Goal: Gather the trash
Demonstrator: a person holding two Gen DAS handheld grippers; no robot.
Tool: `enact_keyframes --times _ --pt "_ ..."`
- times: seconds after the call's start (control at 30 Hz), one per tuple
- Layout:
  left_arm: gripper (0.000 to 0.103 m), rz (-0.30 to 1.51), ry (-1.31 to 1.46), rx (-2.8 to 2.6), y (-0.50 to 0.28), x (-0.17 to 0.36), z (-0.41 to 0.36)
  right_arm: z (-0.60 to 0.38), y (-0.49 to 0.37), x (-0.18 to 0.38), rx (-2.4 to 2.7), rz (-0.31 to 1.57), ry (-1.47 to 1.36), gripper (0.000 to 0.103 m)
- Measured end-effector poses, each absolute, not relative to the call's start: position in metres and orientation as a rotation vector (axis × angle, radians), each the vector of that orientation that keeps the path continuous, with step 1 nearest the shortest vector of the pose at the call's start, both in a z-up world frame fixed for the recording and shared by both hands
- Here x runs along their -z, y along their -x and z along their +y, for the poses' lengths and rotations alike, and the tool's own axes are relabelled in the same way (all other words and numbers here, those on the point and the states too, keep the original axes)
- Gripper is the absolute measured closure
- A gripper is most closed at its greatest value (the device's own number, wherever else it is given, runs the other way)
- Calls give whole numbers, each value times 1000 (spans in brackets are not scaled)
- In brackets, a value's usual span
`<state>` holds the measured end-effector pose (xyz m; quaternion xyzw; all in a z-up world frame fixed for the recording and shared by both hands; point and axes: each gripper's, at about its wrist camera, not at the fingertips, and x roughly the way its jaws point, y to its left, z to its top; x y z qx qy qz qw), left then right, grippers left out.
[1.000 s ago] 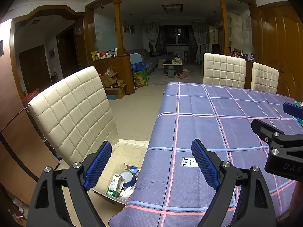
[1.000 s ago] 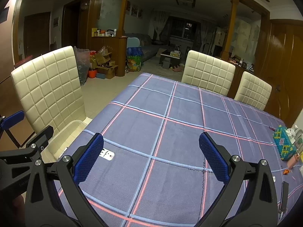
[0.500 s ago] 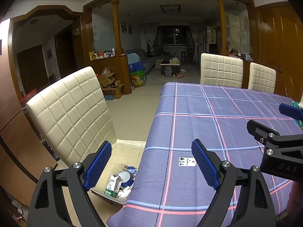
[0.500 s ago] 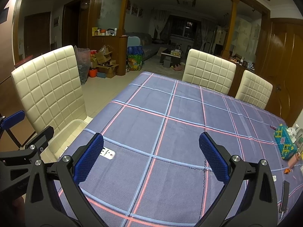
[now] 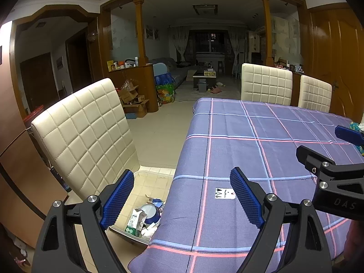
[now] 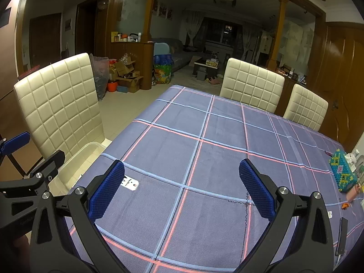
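A clear plastic bin (image 5: 145, 173) stands on the floor beside the table, holding trash: a small carton (image 5: 136, 221), a round blue-and-white lid (image 5: 150, 212) and crumpled wrappers. Its rim also shows in the right wrist view (image 6: 91, 146). My left gripper (image 5: 179, 198) is open and empty, above the table's left edge and the bin. My right gripper (image 6: 182, 191) is open and empty, over the purple plaid tablecloth (image 6: 204, 150). A small white tag (image 5: 224, 193) lies on the cloth between the two grippers, also in the right wrist view (image 6: 130, 183).
A cream quilted chair (image 5: 84, 136) stands left of the bin. Two more cream chairs (image 6: 251, 84) stand at the far side. A beaded box (image 6: 342, 173), small items and a dark pen (image 6: 341, 236) lie at the table's right end. Cardboard boxes (image 5: 134, 100) sit by a cabinet.
Both grippers stay open and empty. The left view has drifted slightly, so the table, tag and right gripper sit a little further left in frame. The right view has barely shifted.
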<state>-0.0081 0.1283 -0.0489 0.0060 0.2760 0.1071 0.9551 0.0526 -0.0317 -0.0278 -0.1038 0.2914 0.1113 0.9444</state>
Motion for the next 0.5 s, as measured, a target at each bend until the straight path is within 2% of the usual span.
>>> enact_keyframes --times 0.5 --pt "19 594 -17 -208 4 57 128 -32 -53 28 -226 595 213 4"
